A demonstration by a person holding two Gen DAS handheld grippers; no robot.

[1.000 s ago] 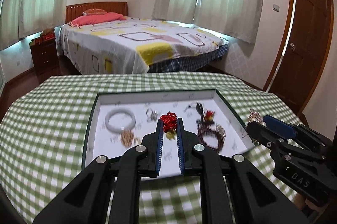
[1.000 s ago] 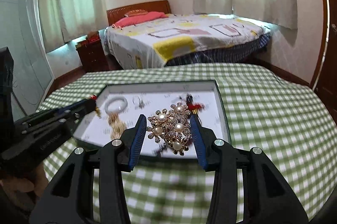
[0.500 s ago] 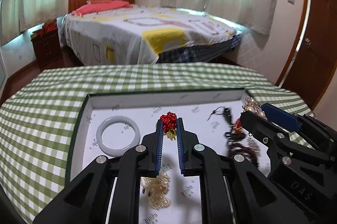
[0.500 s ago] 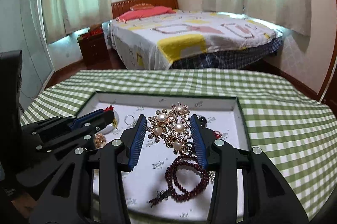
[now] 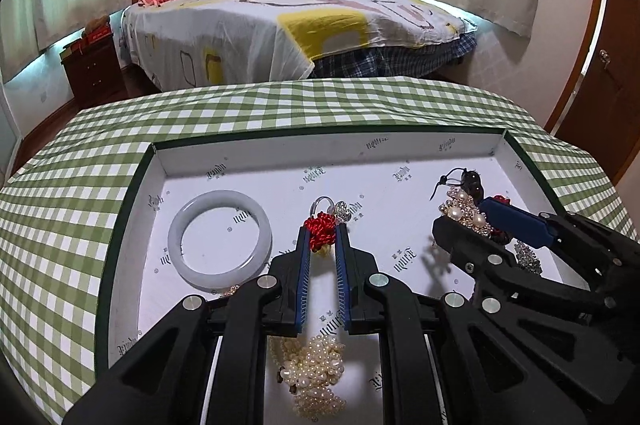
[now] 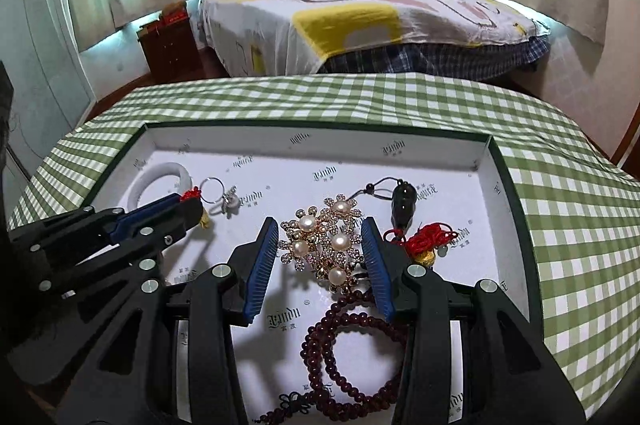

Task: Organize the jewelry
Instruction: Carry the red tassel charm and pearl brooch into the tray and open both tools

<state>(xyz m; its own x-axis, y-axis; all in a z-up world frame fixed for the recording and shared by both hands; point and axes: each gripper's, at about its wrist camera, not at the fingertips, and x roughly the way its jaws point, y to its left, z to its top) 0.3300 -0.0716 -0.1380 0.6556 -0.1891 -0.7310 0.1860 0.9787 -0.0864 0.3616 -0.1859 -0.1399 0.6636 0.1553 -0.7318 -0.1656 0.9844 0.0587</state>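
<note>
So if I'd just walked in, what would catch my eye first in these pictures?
Probably the pearl flower brooch, sparkling between the right gripper's blue pads over the white tray. Next, the left gripper pinching a red knotted charm above the tray's middle, with a pale bangle lying to its left. Behind the green checked tablecloth stands a big bed with a yellow-patched cover.
</note>
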